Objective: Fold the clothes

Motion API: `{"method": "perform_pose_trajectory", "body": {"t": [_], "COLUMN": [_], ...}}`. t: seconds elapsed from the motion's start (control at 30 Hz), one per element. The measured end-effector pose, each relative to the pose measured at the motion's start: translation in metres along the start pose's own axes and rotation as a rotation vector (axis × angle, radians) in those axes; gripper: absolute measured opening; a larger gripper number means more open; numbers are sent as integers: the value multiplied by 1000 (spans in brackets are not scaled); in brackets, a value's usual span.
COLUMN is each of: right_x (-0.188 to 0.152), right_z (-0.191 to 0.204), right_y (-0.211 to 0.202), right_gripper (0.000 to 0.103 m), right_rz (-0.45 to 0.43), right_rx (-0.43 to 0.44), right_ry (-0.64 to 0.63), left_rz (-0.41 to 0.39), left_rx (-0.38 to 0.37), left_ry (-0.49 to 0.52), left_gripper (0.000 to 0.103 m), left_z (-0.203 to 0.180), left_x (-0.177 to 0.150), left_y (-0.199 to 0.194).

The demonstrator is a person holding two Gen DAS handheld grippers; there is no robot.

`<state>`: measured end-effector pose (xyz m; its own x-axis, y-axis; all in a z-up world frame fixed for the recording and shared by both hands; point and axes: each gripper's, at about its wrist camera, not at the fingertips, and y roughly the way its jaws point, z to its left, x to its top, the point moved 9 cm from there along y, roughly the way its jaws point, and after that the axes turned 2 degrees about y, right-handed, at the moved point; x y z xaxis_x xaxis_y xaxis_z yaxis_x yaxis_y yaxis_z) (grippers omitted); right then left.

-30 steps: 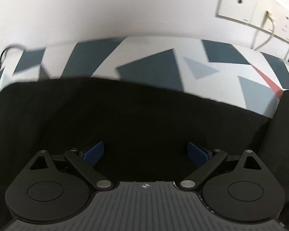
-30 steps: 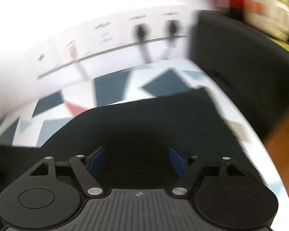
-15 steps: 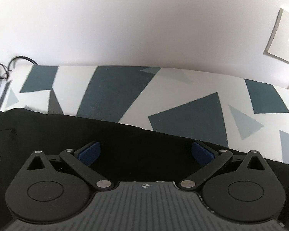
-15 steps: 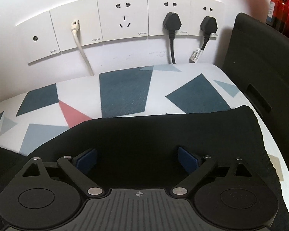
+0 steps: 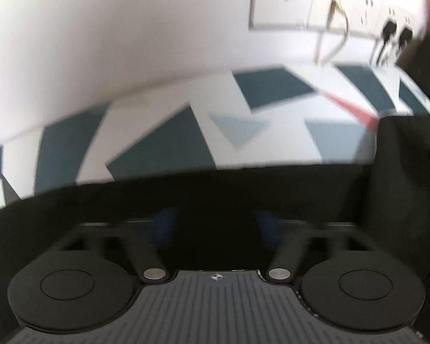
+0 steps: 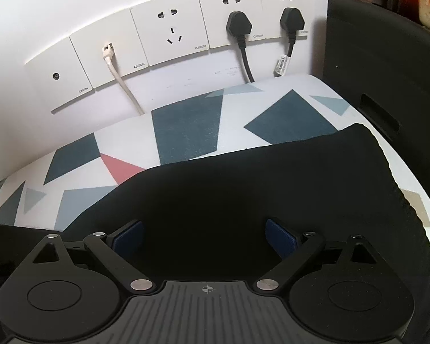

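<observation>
On the left, the left gripper (image 5: 215,226) hangs low over a black garment (image 5: 215,189), its blue pads set apart with only dark cloth between them and nothing pinched. Its view is smeared with motion and has swung rightward since half a second ago: the wall sockets (image 5: 324,5) and the red triangle of the patterned table cover (image 5: 163,143) now show where bare wall stood, and the pads sit somewhat closer together than they did.

At centre, the garment lies spread across the cover, its far edge running straight and parallel to the wall.

On the right, the right gripper (image 6: 205,236) holds nearly the same station as half a second ago, pads spread wide over the cloth (image 6: 243,189) and gripping nothing, its picture sharp. The garment's rounded right end reaches close to the table's edge, near a black chair back (image 6: 387,66).

The reading: the left hand is travelling toward the right one while both are empty, which would suit either reaching for an edge to fold or leaving a fold just laid; the dark fabric hides any crease that would settle it.
</observation>
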<state>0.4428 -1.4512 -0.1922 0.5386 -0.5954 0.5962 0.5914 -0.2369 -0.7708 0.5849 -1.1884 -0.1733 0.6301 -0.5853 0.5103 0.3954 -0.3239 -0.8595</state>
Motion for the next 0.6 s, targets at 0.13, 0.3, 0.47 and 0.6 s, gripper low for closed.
{"method": "perform_pose_trajectory", "body": {"t": [0.13, 0.3, 0.47, 0.6], "right_x": [-1, -2, 0, 3], "right_z": [1, 2, 7, 6], "right_y": [1, 2, 8, 13], "right_gripper": [96, 100, 102, 102], "right_rz": [-12, -27, -44, -45], "right_rx": [-13, -14, -26, -68], "right_ry": [-6, -4, -43, -94], "left_rz": [-15, -63, -64, -49], "left_rx": [32, 179, 221, 291], "left_ry": [-1, 20, -26, -25], "left_gripper": [5, 6, 6, 3], "left_z": [11, 39, 63, 63], "left_x": [6, 11, 28, 38], "left_y": [4, 8, 18, 25]}}
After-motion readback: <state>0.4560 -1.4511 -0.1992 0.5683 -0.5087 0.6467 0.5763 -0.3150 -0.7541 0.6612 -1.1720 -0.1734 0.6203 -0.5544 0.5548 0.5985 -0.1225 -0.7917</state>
